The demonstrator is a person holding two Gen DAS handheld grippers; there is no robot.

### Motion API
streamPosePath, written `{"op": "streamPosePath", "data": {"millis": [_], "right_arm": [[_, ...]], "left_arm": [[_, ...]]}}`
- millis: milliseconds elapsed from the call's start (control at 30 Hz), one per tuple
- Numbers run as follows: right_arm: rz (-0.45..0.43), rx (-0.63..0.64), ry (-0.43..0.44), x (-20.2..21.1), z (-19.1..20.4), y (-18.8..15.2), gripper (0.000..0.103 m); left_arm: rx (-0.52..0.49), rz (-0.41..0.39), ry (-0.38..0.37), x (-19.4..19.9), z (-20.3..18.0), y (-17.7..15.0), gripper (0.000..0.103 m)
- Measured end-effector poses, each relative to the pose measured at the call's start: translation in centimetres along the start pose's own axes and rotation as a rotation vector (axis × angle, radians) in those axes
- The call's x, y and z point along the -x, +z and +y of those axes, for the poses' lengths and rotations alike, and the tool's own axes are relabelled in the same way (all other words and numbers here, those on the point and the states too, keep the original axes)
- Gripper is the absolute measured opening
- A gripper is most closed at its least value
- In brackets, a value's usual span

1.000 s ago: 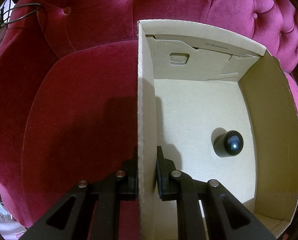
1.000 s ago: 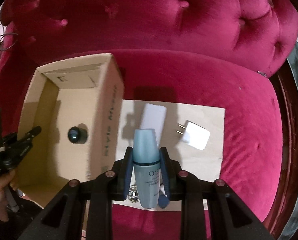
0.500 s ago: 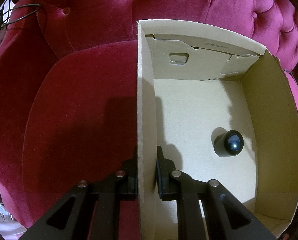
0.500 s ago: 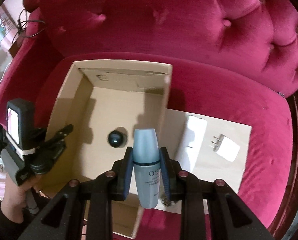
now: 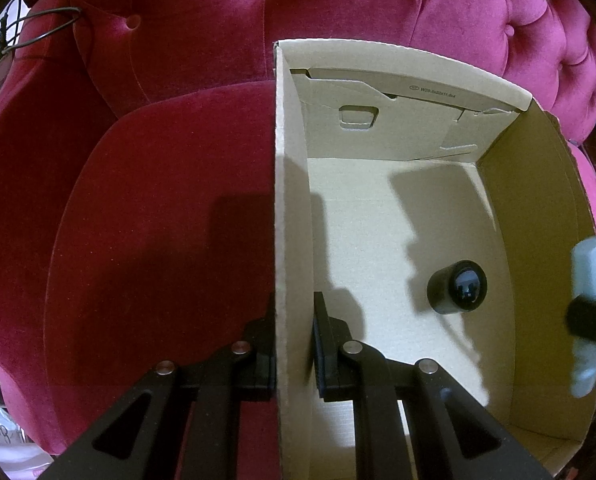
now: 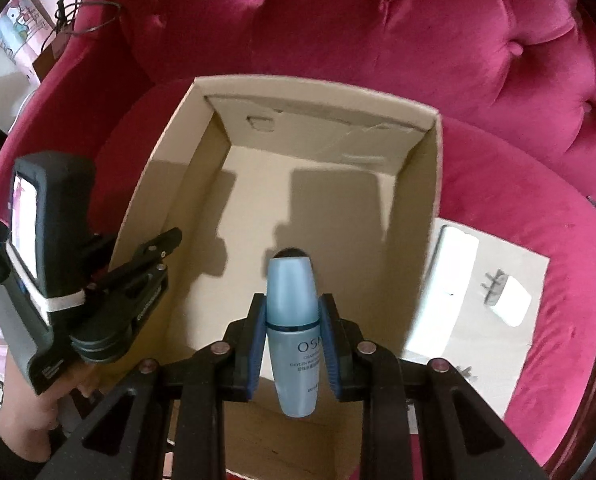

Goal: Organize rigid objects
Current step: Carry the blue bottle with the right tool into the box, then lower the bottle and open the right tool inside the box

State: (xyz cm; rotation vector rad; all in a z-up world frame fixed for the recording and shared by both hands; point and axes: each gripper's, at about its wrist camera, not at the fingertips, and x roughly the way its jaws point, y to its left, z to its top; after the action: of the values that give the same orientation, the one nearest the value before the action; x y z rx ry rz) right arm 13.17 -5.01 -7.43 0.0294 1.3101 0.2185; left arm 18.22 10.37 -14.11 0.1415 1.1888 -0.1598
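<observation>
Nearest us, our right gripper (image 6: 293,344) is clamped on the pale blue bottle (image 6: 293,332), which hangs cap-forward above the open cardboard box (image 6: 436,168). Our left gripper (image 5: 293,344) pinches the box's left wall, one finger outside, one inside. On the box floor a small black cylindrical object (image 5: 458,292) lies on its side, mostly hidden behind the bottle in the right view. Right of the box, on a flat cardboard sheet (image 6: 534,264), lie a white rectangular item (image 6: 456,256) and a white plug adapter (image 6: 512,300). Beyond, the red velvet sofa (image 6: 378,40) backrest.
</observation>
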Motion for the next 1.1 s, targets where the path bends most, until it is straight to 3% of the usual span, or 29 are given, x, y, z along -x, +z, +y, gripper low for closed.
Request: {"op": "streamPosePath", "data": {"millis": [700,1100], "right_arm": [[0.109,-0.058,-0.013,-8.0,1.0,-2.5,0.027],[0.087,-0.067,-0.008,-7.7,1.0,-2.4,0.029]], "left_arm": [[-0.002,0.001,0.003,0.0,-0.1,0.0,0.014],[-0.003,0.0,0.008,0.0,-0.3,0.0,0.014]]}}
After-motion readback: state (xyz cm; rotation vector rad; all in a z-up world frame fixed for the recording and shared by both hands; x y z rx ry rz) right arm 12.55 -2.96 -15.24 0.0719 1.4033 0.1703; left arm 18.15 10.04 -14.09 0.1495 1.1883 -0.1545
